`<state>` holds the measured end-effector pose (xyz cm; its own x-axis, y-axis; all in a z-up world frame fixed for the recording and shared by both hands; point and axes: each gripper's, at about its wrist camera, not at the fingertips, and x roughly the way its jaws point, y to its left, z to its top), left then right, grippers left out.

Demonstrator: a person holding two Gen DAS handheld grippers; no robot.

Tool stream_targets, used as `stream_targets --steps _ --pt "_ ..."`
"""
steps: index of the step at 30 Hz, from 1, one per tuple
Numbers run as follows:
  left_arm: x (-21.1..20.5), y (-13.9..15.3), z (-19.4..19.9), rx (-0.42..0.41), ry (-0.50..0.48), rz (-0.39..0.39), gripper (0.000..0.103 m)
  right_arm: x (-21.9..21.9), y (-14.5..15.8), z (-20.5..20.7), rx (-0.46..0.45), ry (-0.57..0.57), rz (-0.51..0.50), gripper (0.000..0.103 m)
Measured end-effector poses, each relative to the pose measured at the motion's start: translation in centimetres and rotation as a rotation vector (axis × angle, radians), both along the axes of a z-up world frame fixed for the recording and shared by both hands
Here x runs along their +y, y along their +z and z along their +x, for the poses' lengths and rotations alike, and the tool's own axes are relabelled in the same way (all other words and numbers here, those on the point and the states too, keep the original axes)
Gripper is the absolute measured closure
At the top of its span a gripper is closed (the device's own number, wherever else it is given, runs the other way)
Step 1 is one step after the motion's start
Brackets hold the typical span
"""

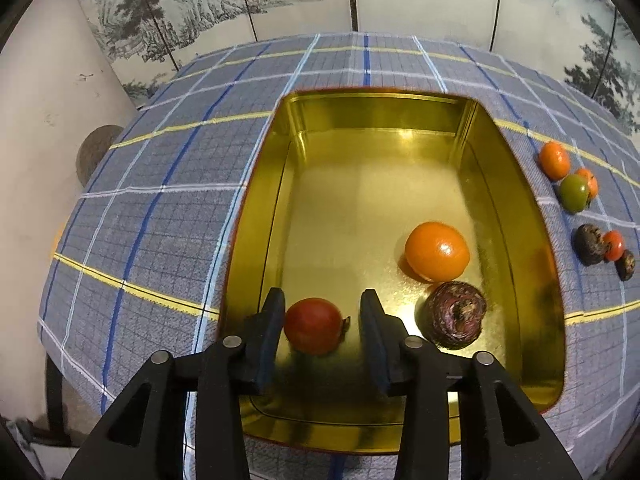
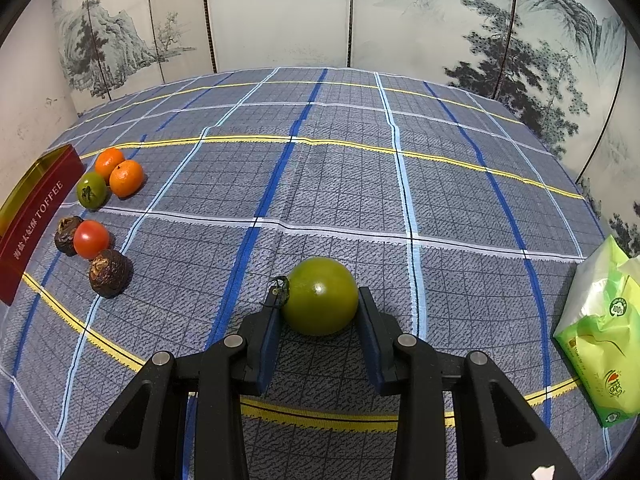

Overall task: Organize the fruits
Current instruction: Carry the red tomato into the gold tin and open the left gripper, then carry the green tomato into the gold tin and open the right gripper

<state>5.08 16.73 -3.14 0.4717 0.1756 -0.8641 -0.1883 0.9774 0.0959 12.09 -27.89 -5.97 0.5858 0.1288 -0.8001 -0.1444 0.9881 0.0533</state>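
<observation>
Left wrist view: the left gripper (image 1: 322, 314) hangs inside the gold tin (image 1: 516, 184), fingers spread around a red tomato (image 1: 313, 325), apparently not gripping it. The right gripper (image 2: 318, 312) clasps a green tomato (image 2: 322, 296) above the tabletop (image 2: 340, 184).

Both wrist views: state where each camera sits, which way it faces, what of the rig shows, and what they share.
Left wrist: sits behind the left hand-held gripper, looking down into the gold tin; its fingers flank a red tomato, with a gap on the right side.
Right wrist: sits behind the right hand-held gripper, looking across the tablecloth; its fingers clamp a green tomato.
Shared: the tin and the fruit cluster beside it.
</observation>
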Motion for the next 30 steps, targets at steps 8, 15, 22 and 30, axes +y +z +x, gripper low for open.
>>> stream_targets --steps 8,15,22,30 --pt "-0.8 2.0 -2.2 -0.102 0.022 0.010 0.042 0.4 0.1 0.2 0.004 -0.064 -0.019 0.071" --pt "-0.8 3.3 -4.3 -0.172 0.018 0.004 0.032 1.4 1.2 0.1 -0.005 -0.084 -0.005 0.072" --pt "-0.1 3.7 -5.7 -0.192 0.044 -0.009 0.031 5.3 4.0 -0.3 -0.043 0.006 0.038 0.071" --pt "1.5 4.3 -6.9 -0.205 0.099 -0.011 0.031 12.7 6.4 -1.3 -0.065 0.191 0.098 0.071"
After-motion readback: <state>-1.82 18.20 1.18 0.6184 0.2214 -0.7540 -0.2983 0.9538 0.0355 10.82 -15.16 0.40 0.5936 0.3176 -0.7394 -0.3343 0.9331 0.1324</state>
